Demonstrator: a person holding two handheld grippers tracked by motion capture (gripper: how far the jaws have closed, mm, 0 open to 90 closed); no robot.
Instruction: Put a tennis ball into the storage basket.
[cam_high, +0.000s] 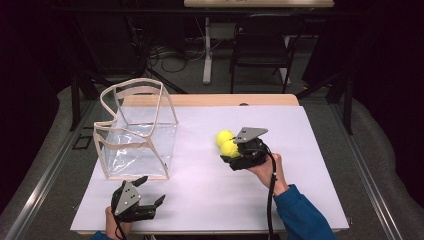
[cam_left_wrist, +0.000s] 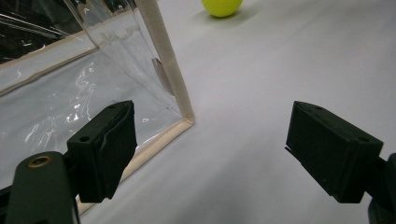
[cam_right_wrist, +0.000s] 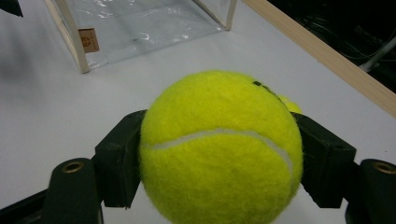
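Observation:
My right gripper (cam_high: 233, 152) is shut on a yellow tennis ball (cam_high: 228, 147) near the middle of the white table cover; its black jaws press both sides of that ball (cam_right_wrist: 219, 149) in the right gripper view. A second tennis ball (cam_high: 223, 136) lies just behind the held one, and only its edge (cam_right_wrist: 292, 105) peeks out. At the table's left stands a clear plastic bag with beige trim (cam_high: 135, 131), top open. My left gripper (cam_high: 151, 191) rests open near the front edge, and the bag's near corner (cam_left_wrist: 170, 79) shows just beyond its wide-apart jaws (cam_left_wrist: 210, 144).
A white sheet (cam_high: 210, 195) covers the table, with a wooden strip (cam_high: 210, 100) along its far edge. A dark chair (cam_high: 260, 47) and a white table leg (cam_high: 207, 50) stand on the floor beyond. Open sheet lies between the bag and the balls.

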